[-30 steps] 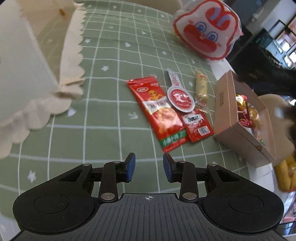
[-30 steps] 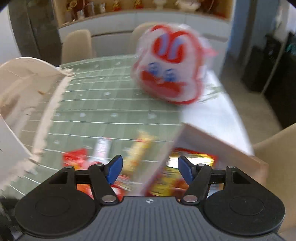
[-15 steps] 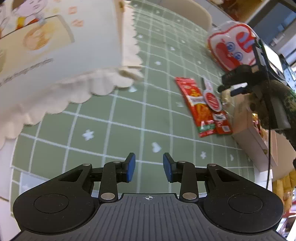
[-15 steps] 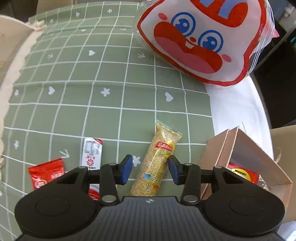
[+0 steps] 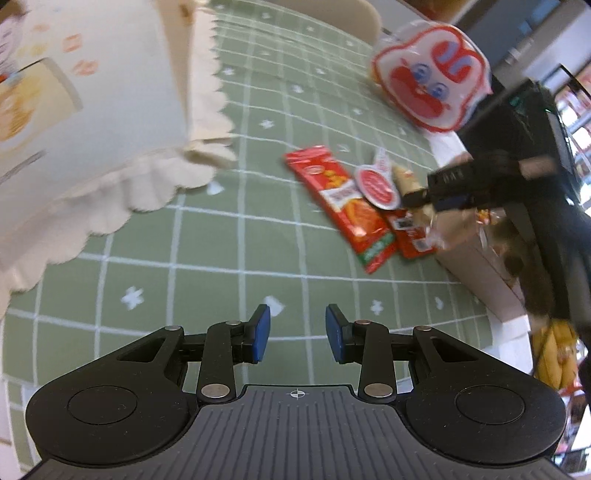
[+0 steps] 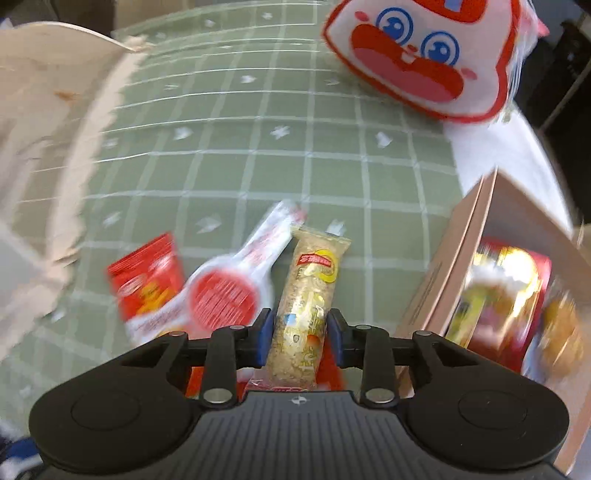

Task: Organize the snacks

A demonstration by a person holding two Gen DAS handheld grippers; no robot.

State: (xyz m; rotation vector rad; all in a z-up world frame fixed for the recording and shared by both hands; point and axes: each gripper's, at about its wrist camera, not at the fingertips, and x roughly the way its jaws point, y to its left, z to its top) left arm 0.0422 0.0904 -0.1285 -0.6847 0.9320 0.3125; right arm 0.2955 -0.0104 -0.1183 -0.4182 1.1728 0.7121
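On the checked green cloth (image 6: 258, 173), right tongs (image 6: 298, 334) have been closing around a crinkly grain bar (image 6: 306, 310); left tongs (image 5: 297, 334) gape empty

The bench (image 5: 280, 236) wears a sage-green cloth (image 6: 258, 155) gridded in white lines with small white hearts and stars. Beyond the cloth's far right edge a bare white bench corner (image 6: 491, 155) shows. A beige chair back (image 5: 354, 14) stands behind the bench.

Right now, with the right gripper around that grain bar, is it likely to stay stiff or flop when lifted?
The grain bar looks straight and evenly packed, so probably fairly stiff. Its glossy wrapper may slip between the right gripper pads. Its slim shape suggests it is light; its pressed grains could crumble if squeezed.
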